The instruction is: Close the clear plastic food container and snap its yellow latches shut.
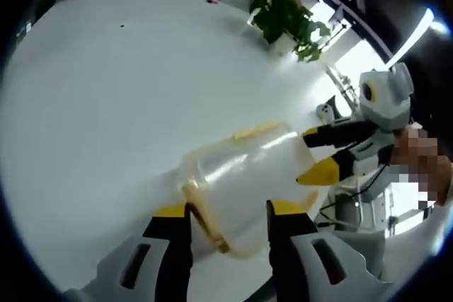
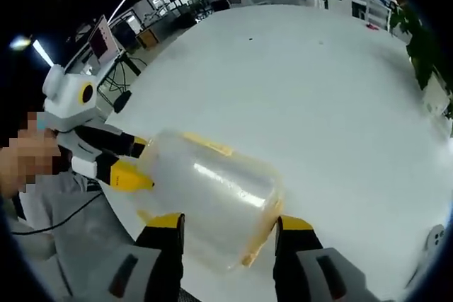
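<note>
Left gripper view has the left gripper [image 1: 228, 217] with its yellow-tipped jaws set wide, one on each side of the near end of the clear plastic container [image 1: 244, 189], which lies on its side on the white table [image 1: 106, 118]. Whether the jaws press its walls or merely flank them is not clear. A yellow latch [image 1: 205, 224] runs down the container's end between the jaws, and another [image 1: 255, 131] shows along its far edge. At the container's opposite end the right gripper's [image 1: 318, 155] yellow tips stand apart, touching or nearly touching the plastic. Beyond the container, at the table's far edge, sits a potted plant [image 1: 287, 19].

Right gripper view shows the same container [image 2: 212, 199] between the right gripper's [image 2: 230, 235] widely spread jaws, with the left gripper [image 2: 134, 160] at its far end. No label or writing is readable.
</note>
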`<state>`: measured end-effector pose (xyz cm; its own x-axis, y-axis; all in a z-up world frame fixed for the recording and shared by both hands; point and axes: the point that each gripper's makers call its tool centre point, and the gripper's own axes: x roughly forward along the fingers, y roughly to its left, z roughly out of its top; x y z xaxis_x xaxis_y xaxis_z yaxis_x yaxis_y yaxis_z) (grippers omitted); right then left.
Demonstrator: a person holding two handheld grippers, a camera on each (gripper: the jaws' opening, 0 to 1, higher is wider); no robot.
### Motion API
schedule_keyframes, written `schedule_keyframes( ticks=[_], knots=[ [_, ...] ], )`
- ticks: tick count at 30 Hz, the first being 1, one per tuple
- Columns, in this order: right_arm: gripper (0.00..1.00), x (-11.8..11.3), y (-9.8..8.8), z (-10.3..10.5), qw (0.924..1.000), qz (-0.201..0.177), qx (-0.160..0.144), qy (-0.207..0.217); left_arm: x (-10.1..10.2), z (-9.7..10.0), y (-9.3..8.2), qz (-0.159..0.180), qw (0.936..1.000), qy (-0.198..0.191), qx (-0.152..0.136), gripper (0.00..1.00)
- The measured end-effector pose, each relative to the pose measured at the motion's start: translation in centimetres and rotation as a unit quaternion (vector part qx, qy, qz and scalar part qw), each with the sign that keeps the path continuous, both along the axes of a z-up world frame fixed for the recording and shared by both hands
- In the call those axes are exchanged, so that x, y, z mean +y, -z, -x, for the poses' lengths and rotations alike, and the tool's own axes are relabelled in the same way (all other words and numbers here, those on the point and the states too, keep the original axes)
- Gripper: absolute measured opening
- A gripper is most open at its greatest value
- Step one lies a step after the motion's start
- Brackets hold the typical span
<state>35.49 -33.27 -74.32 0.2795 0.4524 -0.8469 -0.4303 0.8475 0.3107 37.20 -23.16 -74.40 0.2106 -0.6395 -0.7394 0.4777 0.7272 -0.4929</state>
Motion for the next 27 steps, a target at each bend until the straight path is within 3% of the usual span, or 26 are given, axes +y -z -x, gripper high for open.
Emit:
schedule_keyframes(
  ticks=[10,14,15,19,20,21,22,25,27],
  knots=[
    [0.47,-0.7,-0.4,-0.5,0.9994,0.012,-0.022,-0.022,0.1,0.5,0.0,-0.007,0.9996,0.026,-0.009,0.45],
    [0.48,-1.0,-1.2,-0.9,0.9977,0.012,-0.048,-0.046,0.2,0.8,0.0,-0.014,0.9990,0.037,-0.019,0.48],
    [0.47,-1.4,-1.5,-1.0,0.9963,0.024,-0.057,-0.059,0.4,0.8,0.0,-0.022,0.9985,0.043,-0.026,0.49],
    [0.47,-0.8,-3.0,-1.3,0.9902,0.010,-0.089,-0.107,0.8,0.8,-0.4,-0.032,0.9965,0.062,-0.047,0.53],
    [0.47,-0.9,-3.0,-1.0,0.9900,0.014,-0.082,-0.114,0.8,0.7,-0.6,-0.030,0.9962,0.063,-0.051,0.53],
    [0.48,-1.0,-3.0,-0.9,0.9886,0.017,-0.082,-0.126,0.8,0.7,-0.7,-0.028,0.9964,0.062,-0.051,0.53],
    [0.47,-0.5,-3.4,-1.0,0.9822,0.012,-0.102,-0.157,0.8,0.6,-0.8,-0.025,0.9966,0.061,-0.050,0.53],
    [0.45,0.2,-4.1,-0.7,0.9785,-0.009,-0.107,-0.176,0.9,0.7,-1.0,-0.025,0.9963,0.066,-0.049,0.53],
    [0.42,0.7,-4.9,-0.9,0.9730,-0.015,-0.130,-0.190,1.0,0.7,-1.0,-0.030,0.9958,0.070,-0.051,0.53]
  ],
)
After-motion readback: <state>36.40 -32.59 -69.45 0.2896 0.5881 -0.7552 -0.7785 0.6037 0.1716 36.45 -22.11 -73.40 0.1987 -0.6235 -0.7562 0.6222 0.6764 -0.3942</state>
